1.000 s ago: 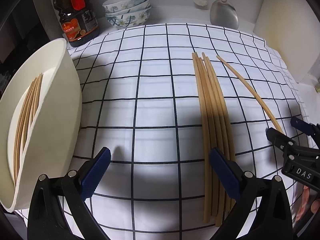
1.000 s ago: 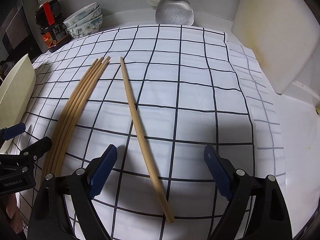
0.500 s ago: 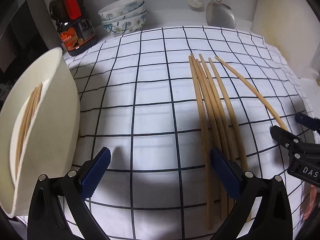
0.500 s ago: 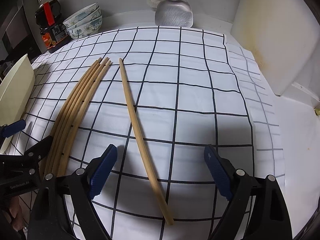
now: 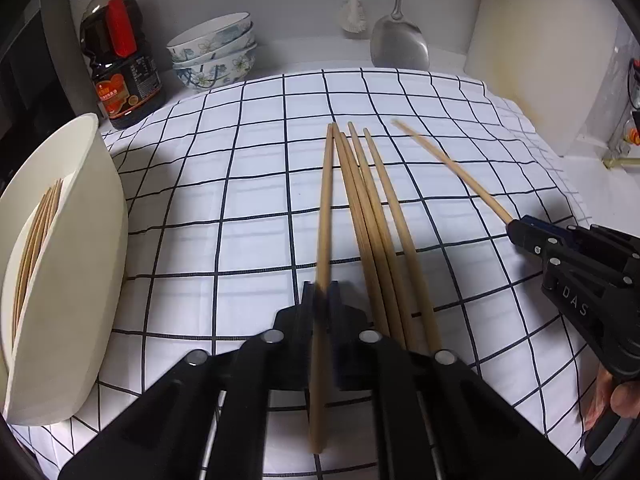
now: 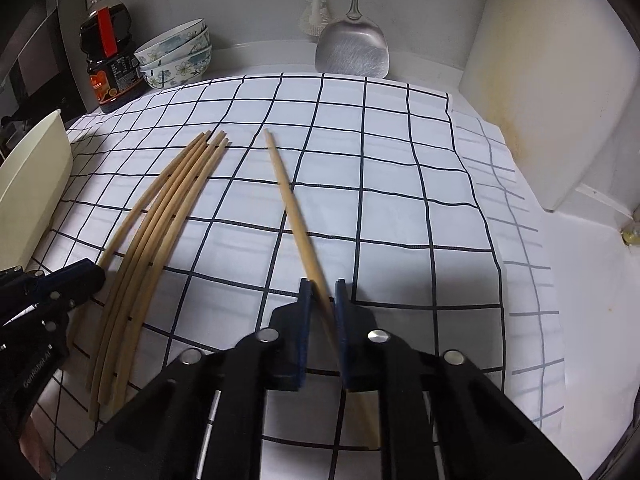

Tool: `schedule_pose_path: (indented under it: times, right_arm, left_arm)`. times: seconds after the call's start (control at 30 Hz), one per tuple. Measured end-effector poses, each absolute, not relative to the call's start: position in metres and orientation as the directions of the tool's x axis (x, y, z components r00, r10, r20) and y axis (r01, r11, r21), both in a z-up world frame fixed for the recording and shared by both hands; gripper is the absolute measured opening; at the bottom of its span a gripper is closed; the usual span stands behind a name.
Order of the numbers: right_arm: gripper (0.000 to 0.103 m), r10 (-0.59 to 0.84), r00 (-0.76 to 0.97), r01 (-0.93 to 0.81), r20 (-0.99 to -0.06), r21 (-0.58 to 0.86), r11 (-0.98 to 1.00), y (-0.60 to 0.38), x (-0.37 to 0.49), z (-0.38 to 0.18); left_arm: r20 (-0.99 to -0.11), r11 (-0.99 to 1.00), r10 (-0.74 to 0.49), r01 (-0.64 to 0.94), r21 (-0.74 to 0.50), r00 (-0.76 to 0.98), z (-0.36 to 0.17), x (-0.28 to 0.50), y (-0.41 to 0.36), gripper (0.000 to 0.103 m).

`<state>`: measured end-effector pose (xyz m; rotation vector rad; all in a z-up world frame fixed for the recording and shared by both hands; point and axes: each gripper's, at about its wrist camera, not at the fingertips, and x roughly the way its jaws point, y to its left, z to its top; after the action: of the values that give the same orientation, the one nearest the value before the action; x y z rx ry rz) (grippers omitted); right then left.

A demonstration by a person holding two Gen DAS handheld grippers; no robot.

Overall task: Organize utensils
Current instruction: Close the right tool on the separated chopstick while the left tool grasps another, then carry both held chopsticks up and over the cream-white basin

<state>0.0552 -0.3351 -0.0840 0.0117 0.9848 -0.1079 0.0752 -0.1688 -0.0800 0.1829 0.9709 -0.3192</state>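
Both tongs had just snapped closed, the left tongs [image 5: 322, 300] on the outermost chopstick [image 5: 325, 216] of the bundle [image 5: 376, 216], the right tongs [image 6: 320, 296] on the stray chopstick [image 6: 290, 204] on the checked surface [image 6: 400, 216], and each thin, low pinch could let its stick pivot or slip on lifting.

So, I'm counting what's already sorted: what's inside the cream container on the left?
The cream container holds a bundle of wooden chopsticks leaning along its inner wall. Its near wall hides their lower ends and the bottom, so an exact count isn't possible.
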Motion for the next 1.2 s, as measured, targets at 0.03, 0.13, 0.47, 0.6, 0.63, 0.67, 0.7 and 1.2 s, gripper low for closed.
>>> schedule_pose_path:
  times: [0.03, 0.13, 0.47, 0.6, 0.63, 0.67, 0.7, 1.2]
  right_arm:
    - [0.007, -0.091, 0.55, 0.096, -0.83, -0.046, 0.994, -0.334, 0.055, -0.084]
    - [0.007, -0.069, 0.553, 0.107, -0.83, -0.011, 0.994, -0.338, 0.055, -0.084]
    - [0.007, 0.098, 0.635, 0.104, -0.766, 0.21, 0.972, -0.349, 0.045, -0.054]
    - [0.007, 0.141, 0.681, 0.059, -0.719, 0.245, 0.968, -0.332, 0.038, -0.03]
    - [0.007, 0.154, 0.693, 0.044, -0.705, 0.255, 0.966, -0.326, 0.036, -0.023]
    - [0.007, 0.167, 0.7, 0.034, -0.694, 0.266, 0.963, -0.321, 0.035, -0.018]
    - [0.007, 0.188, 0.707, 0.021, -0.682, 0.285, 0.958, -0.315, 0.034, -0.012]
    - [0.007, 0.404, 0.661, -0.264, -0.633, 0.308, 0.914, -0.121, 0.089, 0.029]
  left_arm:
    - [-0.829, 0.939, -0.185, 0.343, 0.01, 0.528, -0.08, 0.075, -0.168, 0.007]
    - [-0.824, 0.939, -0.196, 0.343, -0.002, 0.531, -0.08, 0.074, -0.166, 0.007]
    - [-0.792, 0.925, -0.313, 0.358, -0.129, 0.524, -0.051, 0.068, -0.143, 0.007]
    - [-0.751, 0.919, -0.353, 0.36, -0.164, 0.558, -0.022, 0.062, -0.121, 0.007]
    - [-0.74, 0.918, -0.359, 0.359, -0.169, 0.569, -0.013, 0.061, -0.113, 0.007]
    - [-0.731, 0.919, -0.358, 0.356, -0.168, 0.581, -0.006, 0.061, -0.106, 0.007]
    - [-0.721, 0.922, -0.355, 0.35, -0.165, 0.595, 0.001, 0.06, -0.097, 0.007]
    - [-0.693, 0.982, -0.188, 0.108, -0.157, 0.696, 0.03, 0.081, 0.07, 0.007]
